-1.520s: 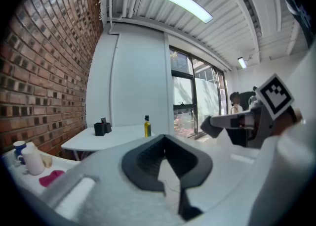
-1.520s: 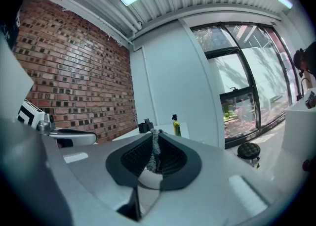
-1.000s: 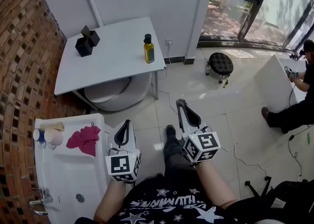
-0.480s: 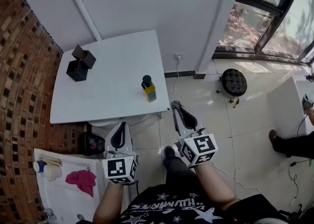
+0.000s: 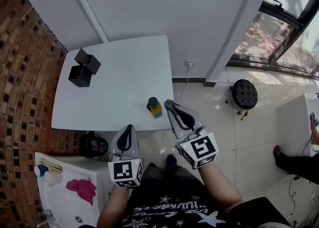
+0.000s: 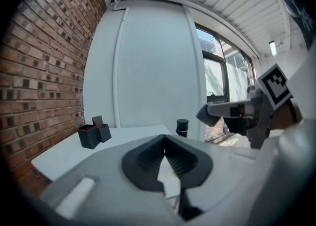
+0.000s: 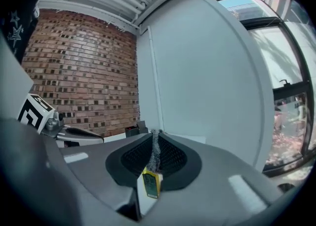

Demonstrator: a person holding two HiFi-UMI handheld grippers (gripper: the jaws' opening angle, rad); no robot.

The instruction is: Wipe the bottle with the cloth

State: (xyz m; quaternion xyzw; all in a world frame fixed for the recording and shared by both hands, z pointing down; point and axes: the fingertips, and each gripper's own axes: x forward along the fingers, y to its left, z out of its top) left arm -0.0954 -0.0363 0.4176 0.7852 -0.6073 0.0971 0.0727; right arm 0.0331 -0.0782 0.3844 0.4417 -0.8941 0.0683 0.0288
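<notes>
Both grippers are empty. Left gripper (image 5: 125,128) has its jaws together. Right gripper (image 5: 168,104) does too, tip just beside the bottle (image 5: 154,107). The bottle stands at the table's (image 5: 119,72) near edge, by the right corner. We see bare top behind it and boxes (image 5: 83,67) far left. The cloth (image 5: 81,190) shows only in head view, on the sink unit (image 5: 97,172), well apart. Right gripper view shows the bottle's label; left gripper view shows only its cap.

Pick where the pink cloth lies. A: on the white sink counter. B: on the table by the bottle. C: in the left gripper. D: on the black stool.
A: the head view shows the cloth lying on the sink counter, apart from the table.
</notes>
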